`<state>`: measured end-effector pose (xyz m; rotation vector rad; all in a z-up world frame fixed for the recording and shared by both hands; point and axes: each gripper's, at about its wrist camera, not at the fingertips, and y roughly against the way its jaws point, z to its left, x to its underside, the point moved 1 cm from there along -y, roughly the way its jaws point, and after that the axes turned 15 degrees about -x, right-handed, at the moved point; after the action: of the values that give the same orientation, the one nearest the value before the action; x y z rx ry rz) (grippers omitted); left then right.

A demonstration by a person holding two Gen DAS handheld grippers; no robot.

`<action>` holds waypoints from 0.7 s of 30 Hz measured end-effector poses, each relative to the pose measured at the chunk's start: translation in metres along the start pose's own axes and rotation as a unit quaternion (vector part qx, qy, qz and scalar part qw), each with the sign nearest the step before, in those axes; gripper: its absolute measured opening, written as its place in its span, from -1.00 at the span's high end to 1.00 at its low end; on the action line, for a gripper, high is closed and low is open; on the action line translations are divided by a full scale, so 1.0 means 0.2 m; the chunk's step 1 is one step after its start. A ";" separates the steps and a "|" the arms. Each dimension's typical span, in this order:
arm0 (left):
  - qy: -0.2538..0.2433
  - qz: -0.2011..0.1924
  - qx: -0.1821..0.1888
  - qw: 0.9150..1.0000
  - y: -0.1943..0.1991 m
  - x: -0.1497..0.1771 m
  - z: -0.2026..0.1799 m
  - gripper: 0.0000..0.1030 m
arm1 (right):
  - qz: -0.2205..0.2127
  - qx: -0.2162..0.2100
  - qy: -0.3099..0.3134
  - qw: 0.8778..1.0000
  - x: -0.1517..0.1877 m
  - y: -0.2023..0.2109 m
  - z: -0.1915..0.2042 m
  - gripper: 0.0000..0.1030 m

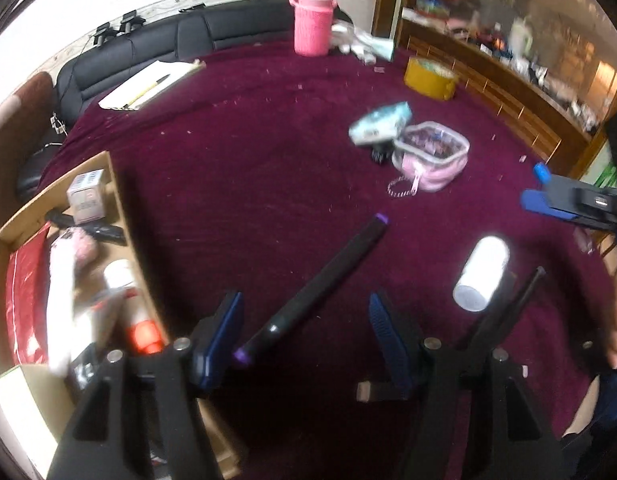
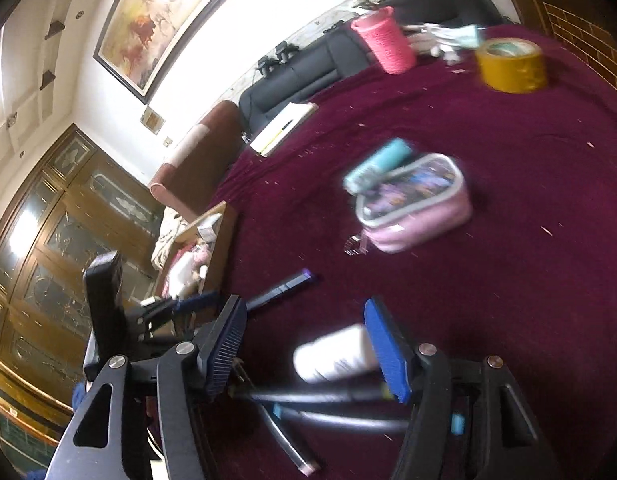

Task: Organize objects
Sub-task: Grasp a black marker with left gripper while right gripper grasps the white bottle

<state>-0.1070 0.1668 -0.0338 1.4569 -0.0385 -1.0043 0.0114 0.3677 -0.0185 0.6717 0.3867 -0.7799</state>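
On the cloth: 1 black marker (image 1: 320, 284), 1 white bottle (image 1: 482, 274), 1 pink pouch (image 1: 432, 156), 1 teal pack (image 1: 382, 122), 1 tape roll (image 1: 430, 76), 1 pink basket (image 1: 313, 24), 1 notepad (image 1: 148, 84) w/ 1 pen (image 1: 148, 90), 1 cardboard box (image 1: 126, 232).

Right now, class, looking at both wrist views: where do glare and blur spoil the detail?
Left wrist view: the white cylindrical bottle is blown out by glare, and the open cardboard box's contents smear. Right wrist view: the same bottle and the pink clear-topped zip pouch are motion-blurred; the wall by the framed painting is overexposed.
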 end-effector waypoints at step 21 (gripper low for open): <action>0.089 -0.009 -0.038 0.995 -0.16 0.00 -0.09 0.72 | 0.100 0.052 0.111 0.987 0.02 -0.26 0.03 -0.43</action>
<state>-0.1135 0.1876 -0.0632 1.4737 0.1413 -0.8770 -0.0237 0.3341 -0.0378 0.8852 0.4748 -0.5386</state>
